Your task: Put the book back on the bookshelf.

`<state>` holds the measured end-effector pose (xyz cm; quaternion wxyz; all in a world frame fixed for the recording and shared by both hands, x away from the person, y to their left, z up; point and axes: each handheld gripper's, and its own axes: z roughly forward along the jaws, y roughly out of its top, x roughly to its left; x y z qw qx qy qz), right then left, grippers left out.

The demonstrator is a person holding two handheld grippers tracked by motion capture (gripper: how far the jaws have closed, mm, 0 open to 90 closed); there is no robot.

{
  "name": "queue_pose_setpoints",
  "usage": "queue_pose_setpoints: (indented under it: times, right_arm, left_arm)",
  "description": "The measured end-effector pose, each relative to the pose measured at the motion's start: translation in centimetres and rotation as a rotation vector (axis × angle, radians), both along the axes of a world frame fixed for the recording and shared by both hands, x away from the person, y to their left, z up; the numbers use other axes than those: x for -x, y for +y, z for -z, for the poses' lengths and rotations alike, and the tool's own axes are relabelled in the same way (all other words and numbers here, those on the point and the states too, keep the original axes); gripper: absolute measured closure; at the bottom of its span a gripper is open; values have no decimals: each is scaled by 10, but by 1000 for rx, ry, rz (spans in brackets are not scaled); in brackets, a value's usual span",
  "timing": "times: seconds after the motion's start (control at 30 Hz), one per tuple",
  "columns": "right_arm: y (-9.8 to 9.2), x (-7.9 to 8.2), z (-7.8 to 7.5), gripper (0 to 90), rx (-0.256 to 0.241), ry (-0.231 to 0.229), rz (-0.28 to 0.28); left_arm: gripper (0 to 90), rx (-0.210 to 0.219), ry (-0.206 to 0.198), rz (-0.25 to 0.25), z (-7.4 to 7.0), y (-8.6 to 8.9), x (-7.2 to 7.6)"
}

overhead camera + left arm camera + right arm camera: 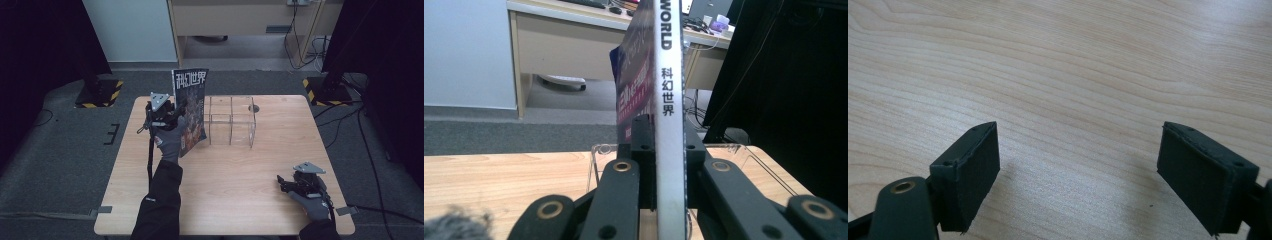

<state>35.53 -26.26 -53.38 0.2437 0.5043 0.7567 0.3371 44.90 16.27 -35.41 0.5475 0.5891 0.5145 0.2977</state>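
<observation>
The upright, glossy magazine with a dark illustrated cover (190, 111) carried large white Chinese characters across the top of its front, reading 科幻世界 as far as the high view allowed. In the left gripper view, its narrow white spine (670, 120) bore black capitals ending in "WORLD", the start cut off by the frame's top, and below them 科幻世界 printed vertically. Smaller cover lettering was too blurred to read.
</observation>
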Motion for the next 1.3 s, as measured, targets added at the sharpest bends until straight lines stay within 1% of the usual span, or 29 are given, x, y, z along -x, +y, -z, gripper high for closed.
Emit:
queue_pose_setpoints:
  times: [0.03, 0.07, 0.17, 0.27, 0.3, 0.33, 0.37, 0.53, 0.6, 0.73, 0.8, 0.83, 0.93, 1.0, 1.03, 1.07, 1.1, 1.17, 1.3]
  right_arm:
    - [0, 0, 0, 172, -4, 2, 4]
    - [1, 0, 0, 171, -6, 2, 6]
    - [0, 0, 0, 170, -2, -3, 1]
    - [0, 0, 0, 170, -3, -8, 1]
    - [0, 0, 0, 170, -4, -9, 1]
    - [0, 0, 0, 170, -7, -9, 1]
    - [0, 0, 0, 170, -7, -9, 1]
    - [0, 1, -1, 169, -8, -12, 0]
    - [0, 1, -1, 170, -7, -12, 0]
    - [1, 1, -1, 170, -5, -7, -2]
    - [1, 2, -1, 169, -5, -11, -4]
    - [1, 2, -1, 169, -5, -11, -4]
    - [1, 2, -1, 169, -3, -8, -6]
    - [2, 2, 0, 167, -1, -8, -1]
    - [2, 2, 0, 167, 0, -4, -1]
    - [2, 2, 0, 166, 1, -4, 0]
    - [2, 2, 0, 166, 2, -5, -3]
    - [2, 2, 0, 166, 2, -4, -3]
    - [3, 2, 0, 166, 5, 4, -3]
  left_arm:
    - [820, 0, 0, 0, 0, 0, 0]
    - [820, 4, 6, -3, 3, -1, -4]
    - [819, 7, 6, -10, 7, -3, -7]
    - [819, 16, 7, -18, 14, -6, -11]
    - [819, 22, 1, -24, 17, -8, -12]
    - [819, 27, 4, -21, 20, -10, -13]
    - [819, 27, 4, -21, 20, -10, -13]
    - [819, 22, 8, -22, 32, -15, -14]
    - [819, 35, -1, -16, 35, -16, -11]
    - [818, 36, -10, -12, 39, -16, -9]
    - [817, 42, -14, -10, 40, -14, -5]
    - [817, 32, -17, -10, 41, -13, -4]
    - [815, 24, -10, -6, 42, -8, 1]
    - [815, 19, -3, 5, 43, -4, 6]
    - [815, 17, -1, 8, 44, -2, 9]
    - [815, 10, 7, 20, 45, 3, 15]
    - [814, 10, 7, 20, 45, 3, 15]
    - [814, 4, 13, 32, 47, 7, 21]
    - [814, 3, 22, 49, 52, 14, 35]
